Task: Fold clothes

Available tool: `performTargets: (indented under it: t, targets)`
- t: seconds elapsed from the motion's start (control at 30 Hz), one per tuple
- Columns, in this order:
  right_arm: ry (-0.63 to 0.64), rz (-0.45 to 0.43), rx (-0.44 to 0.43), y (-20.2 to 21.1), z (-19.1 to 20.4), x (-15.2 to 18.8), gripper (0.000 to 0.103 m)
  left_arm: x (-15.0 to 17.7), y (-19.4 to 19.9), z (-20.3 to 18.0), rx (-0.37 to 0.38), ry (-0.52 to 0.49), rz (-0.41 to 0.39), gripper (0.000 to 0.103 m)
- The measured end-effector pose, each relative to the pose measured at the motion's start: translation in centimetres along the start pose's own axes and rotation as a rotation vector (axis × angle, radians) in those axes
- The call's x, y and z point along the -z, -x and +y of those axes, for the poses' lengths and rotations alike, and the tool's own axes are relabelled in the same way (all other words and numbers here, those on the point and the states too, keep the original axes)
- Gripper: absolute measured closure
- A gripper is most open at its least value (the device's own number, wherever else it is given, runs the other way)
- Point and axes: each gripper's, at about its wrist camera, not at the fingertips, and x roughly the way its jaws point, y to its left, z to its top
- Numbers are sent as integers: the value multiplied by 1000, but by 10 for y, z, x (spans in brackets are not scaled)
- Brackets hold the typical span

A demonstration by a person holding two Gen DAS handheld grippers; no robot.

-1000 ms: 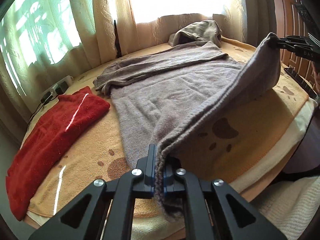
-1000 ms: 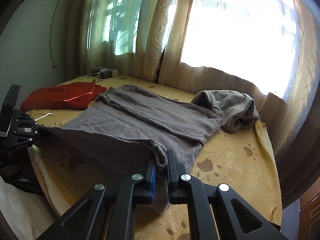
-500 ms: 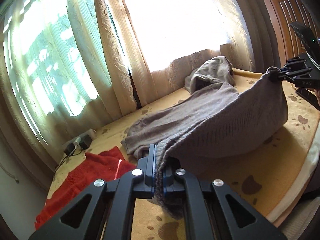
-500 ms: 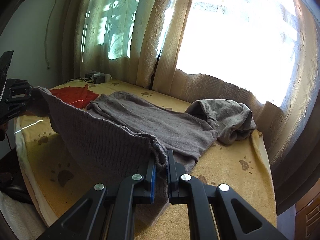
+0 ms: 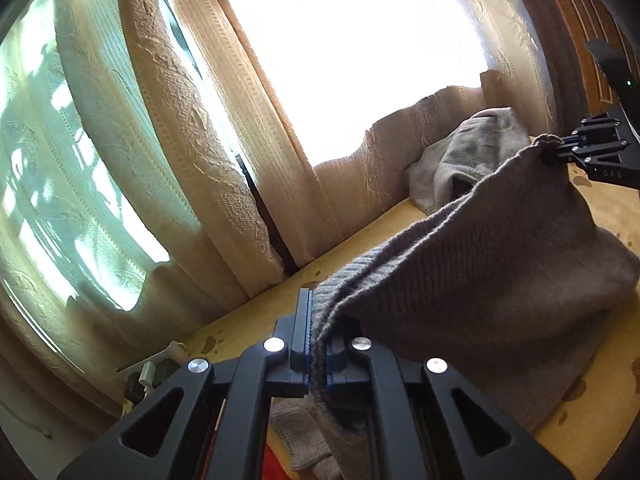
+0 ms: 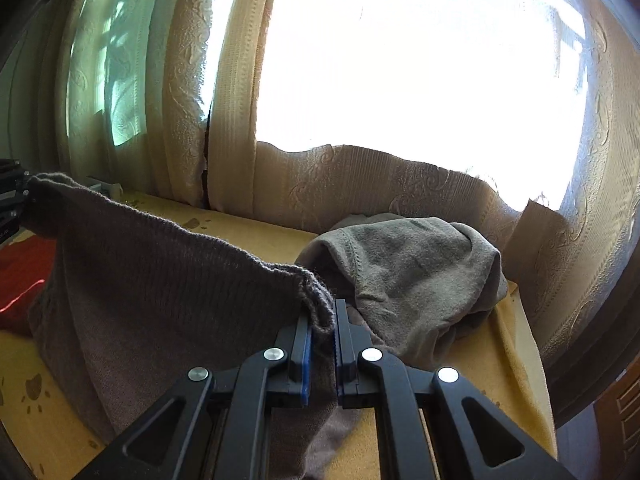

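The left gripper (image 5: 318, 336) is clamping one corner of the brown knitted sweater (image 5: 480, 280), its fingers (image 5: 301, 332) pressed narrow on the ribbed hem, with a tail of knit hanging below them. The right gripper (image 6: 323, 332) is pinching the other corner of the same hem, its fingers (image 6: 304, 344) closed on the fabric, and it is also showing at the right edge of the left wrist view (image 5: 560, 152), gripping the far corner there. Between the two grippers the hem is stretching as a raised edge, and the body of the sweater is hanging down from it in a broad sheet whose lower part is lying on the yellow blanket (image 6: 512, 360), which is printed with brown paw marks and is covering the bed.

Beyond the sweater, near the curtains (image 6: 320, 200), a grey garment (image 6: 416, 276) is sitting in a crumpled heap on the blanket, just behind the right gripper's corner. A red garment (image 6: 20, 276) is lying at the left of the right wrist view, partly hidden behind the hanging knit. A power strip (image 5: 152, 372) with plugs in it is resting at the bed's edge under the curtains, left of the left gripper. Bright daylight is washing through the window behind. No container is in view.
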Motion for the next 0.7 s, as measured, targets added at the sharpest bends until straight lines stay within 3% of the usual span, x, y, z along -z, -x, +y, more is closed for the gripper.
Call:
performTargets:
  t: [0.23,0.3,0.33,0.37,0.43,0.5,0.57,0.7]
  targets:
    - [1,110,72,-95,-9,-2,94,14,-112,-6,69,16,208,90]
    - [49,139,88,-114,0,4,93,23,-128,-7,66,14,251,70]
    - [77,163,86,-124,5,8,93,26,-133,-7,55,11,264,43]
    - [106,199,84,-133,11,11,92,29,-137,-6,32,9,271,24]
    - [155,252,106,-143,19,15,88,34,-143,0,-20,16,280,20]
    - [170,242,135,-140,21,15,68,39,-147,13,-20,69,305,19]
    - [124,224,144,-133,14,14,11,44,-147,28,-6,142,323,18]
    - [1,204,155,-111,-5,12,8,53,-145,43,-27,217,339,15]
